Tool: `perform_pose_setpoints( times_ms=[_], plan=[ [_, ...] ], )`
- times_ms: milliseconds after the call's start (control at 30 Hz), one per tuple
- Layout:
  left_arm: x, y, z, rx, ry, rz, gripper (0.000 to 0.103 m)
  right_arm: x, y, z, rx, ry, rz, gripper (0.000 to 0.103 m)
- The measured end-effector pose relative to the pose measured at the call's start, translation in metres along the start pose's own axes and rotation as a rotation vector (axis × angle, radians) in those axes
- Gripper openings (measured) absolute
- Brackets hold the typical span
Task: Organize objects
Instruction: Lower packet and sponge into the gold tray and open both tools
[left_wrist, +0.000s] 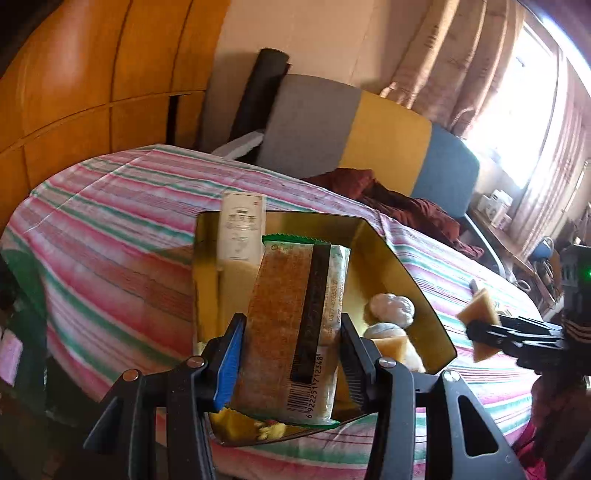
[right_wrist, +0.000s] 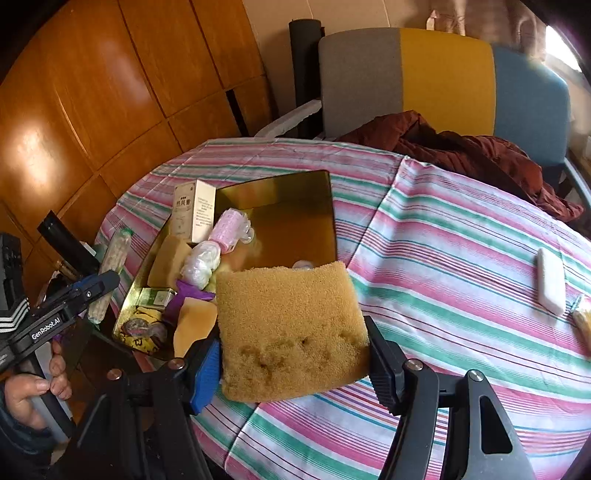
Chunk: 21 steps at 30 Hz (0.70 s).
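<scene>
Partly behind the sponge (right_wrist: 291, 332), gold tray (right_wrist: 273, 192) (contents jumbled, indistinct).

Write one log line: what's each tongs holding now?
left tongs: green-edged snack packet | right tongs: tan square sponge | over gold tin tray

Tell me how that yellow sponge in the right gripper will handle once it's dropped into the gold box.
The sponge looks porous and soft, so it probably weighs little and squashes easily. The right hand-held gripper pinches it at both edges, yet it stays flat, so it seems springy rather than floppy. Its blocky shape should not roll in the gold box.
</scene>
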<state>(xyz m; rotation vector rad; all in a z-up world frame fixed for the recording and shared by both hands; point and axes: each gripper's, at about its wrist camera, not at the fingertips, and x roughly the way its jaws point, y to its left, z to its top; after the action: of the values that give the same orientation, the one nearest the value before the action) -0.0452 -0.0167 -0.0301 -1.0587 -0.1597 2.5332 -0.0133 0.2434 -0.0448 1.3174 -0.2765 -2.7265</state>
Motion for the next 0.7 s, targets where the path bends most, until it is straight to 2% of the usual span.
perform_pose_setpoints(
  times_ms=[700],
  plan=[
    [0.029,-0.021,0.025,0.057,0.049,-0.084,0.049,0.025,0.007,-0.001,-0.010,0.048,-0.003,0.071]
  ],
)
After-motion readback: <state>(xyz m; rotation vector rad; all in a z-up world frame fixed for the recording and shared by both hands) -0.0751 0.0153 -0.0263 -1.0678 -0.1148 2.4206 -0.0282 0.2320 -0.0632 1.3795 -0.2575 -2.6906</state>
